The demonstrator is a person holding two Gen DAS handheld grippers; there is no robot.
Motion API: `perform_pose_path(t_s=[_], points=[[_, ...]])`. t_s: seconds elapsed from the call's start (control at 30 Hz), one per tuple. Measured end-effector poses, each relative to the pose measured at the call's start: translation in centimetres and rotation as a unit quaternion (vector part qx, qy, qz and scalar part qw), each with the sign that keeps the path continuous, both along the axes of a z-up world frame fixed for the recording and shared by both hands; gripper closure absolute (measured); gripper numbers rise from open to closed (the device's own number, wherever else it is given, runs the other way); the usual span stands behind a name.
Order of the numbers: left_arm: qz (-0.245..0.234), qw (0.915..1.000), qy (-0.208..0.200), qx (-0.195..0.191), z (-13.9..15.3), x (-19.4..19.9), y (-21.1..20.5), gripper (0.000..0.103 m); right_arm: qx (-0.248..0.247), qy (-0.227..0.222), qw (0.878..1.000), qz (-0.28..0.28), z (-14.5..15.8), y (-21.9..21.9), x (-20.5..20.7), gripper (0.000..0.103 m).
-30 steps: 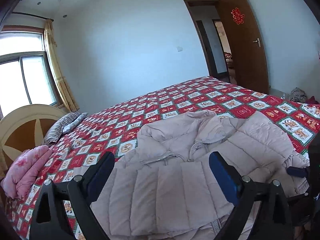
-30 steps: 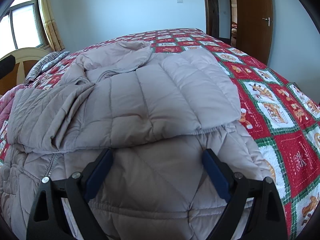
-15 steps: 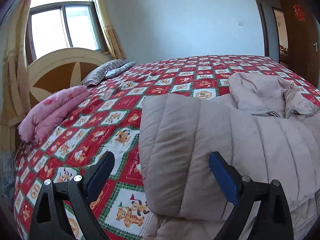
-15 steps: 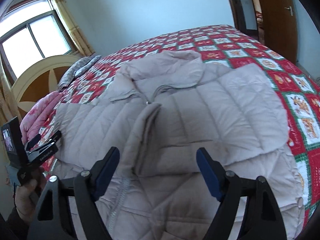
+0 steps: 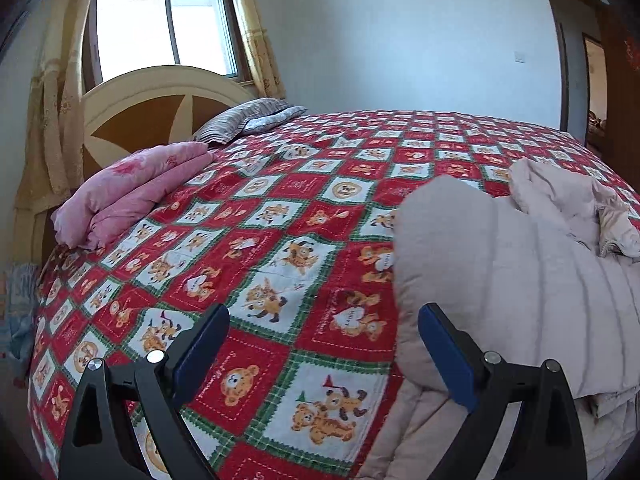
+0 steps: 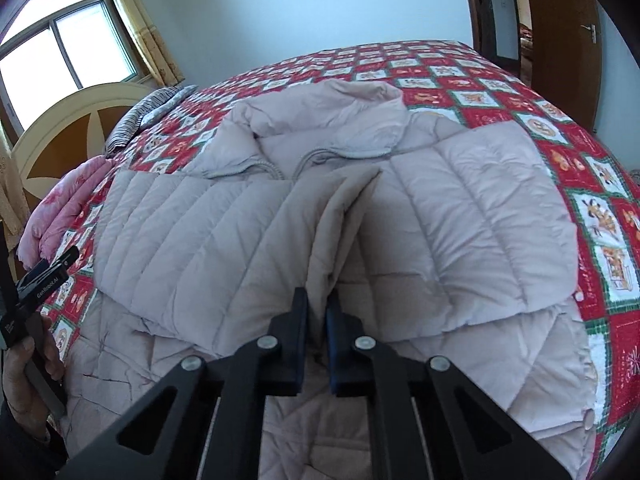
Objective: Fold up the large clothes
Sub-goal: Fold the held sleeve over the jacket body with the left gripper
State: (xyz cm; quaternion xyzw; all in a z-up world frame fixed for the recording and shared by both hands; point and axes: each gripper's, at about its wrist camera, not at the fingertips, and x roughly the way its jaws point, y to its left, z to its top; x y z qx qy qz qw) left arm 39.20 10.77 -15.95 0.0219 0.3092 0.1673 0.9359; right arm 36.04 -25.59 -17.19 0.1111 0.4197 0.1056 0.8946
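A beige quilted down coat (image 6: 248,236) lies on the red patterned bedspread (image 6: 600,216), both sleeves folded in over its front and the collar (image 6: 332,120) at the far end. My right gripper (image 6: 318,312) is shut on the edge of the folded sleeve at the coat's middle, a ridge of fabric pinched between its pads. In the left wrist view the coat (image 5: 520,280) fills the right side. My left gripper (image 5: 320,340) stands open over the bedspread (image 5: 280,240) just left of the coat's edge, nothing between its fingers. The left gripper (image 6: 40,280) also shows at the right wrist view's left edge, in a hand.
A folded pink quilt (image 5: 128,192) and a striped pillow (image 5: 248,118) lie by the round headboard (image 5: 160,104) under the window. An open brown door (image 6: 560,28) stands at the far right. The bedspread's near edge drops off below the left gripper.
My right gripper closed on the sleeve fold at the coat's middle. My left gripper swung left off the coat and now hangs over bare bedspread beside it.
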Motion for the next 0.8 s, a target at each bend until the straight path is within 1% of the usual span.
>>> perform_pose_path(t_s=[0.1, 0.13, 0.2, 0.23, 0.27, 0.33, 0.37, 0.4, 0.47, 0.5, 0.57, 0.7, 0.73, 0.8], points=[[0.017, 0.9998, 0.003, -0.014, 0.4, 0.1, 1.0, 0.007, -0.011, 0.018, 1.0, 0.005, -0.8, -0.7, -0.1, 0.092], [0.016, 0.9997, 0.002, -0.019, 0.6, 0.2, 1.0, 0.007, -0.018, 0.017, 1.0, 0.007, -0.9, -0.7, -0.1, 0.092], [0.006, 0.9997, -0.003, -0.025, 1.3, 0.4, 0.4, 0.007, -0.039, 0.004, 0.999, -0.018, -0.2, -1.3, -0.6, 0.074], [-0.001, 0.9997, -0.007, -0.024, 1.7, 0.5, -0.2, 0.007, -0.043, -0.009, 0.998, -0.039, 0.5, -1.8, -0.9, 0.057], [-0.011, 0.9996, -0.013, -0.022, 2.2, 0.7, -1.0, 0.007, -0.04, -0.027, 0.997, -0.056, 1.2, -2.3, -1.5, 0.054], [-0.038, 0.9988, -0.024, -0.019, 3.1, 1.3, -2.8, 0.007, -0.04, -0.067, 0.993, -0.086, 3.3, -2.6, -2.1, 0.054], [-0.056, 0.9979, -0.025, -0.021, 3.3, 2.0, -3.7, 0.007, -0.037, -0.081, 0.992, -0.087, 4.2, -2.3, -2.1, 0.054], [-0.07, 0.997, -0.023, -0.025, 3.4, 2.7, -4.4, 0.007, -0.032, -0.089, 0.992, -0.08, 4.8, -1.9, -1.9, 0.054], [-0.075, 0.9966, -0.014, -0.029, 2.8, 4.4, -5.6, 0.007, -0.022, -0.09, 0.994, -0.056, 5.2, -0.4, -0.7, 0.046], [-0.08, 0.9962, -0.005, -0.035, 2.3, 5.3, -6.1, 0.007, -0.019, -0.09, 0.995, -0.045, 5.1, 0.5, 0.0, 0.045], [-0.087, 0.9951, 0.021, -0.041, 0.7, 6.8, -7.0, 0.007, -0.024, -0.079, 0.996, -0.029, 4.2, 2.4, 1.5, 0.045], [-0.102, 0.9925, 0.066, -0.015, -3.0, 7.9, -8.8, 0.007, -0.032, -0.039, 0.999, -0.013, 0.9, 4.2, 3.4, 0.045], [-0.1, 0.9926, 0.069, -0.01, -3.7, 7.8, -8.8, 0.007, -0.038, -0.031, 0.999, -0.011, 0.0, 4.3, 3.6, 0.045], [-0.101, 0.9922, 0.069, -0.024, -4.4, 7.8, -8.5, 0.007, -0.045, -0.027, 0.999, -0.009, -1.1, 4.2, 3.4, 0.045]])
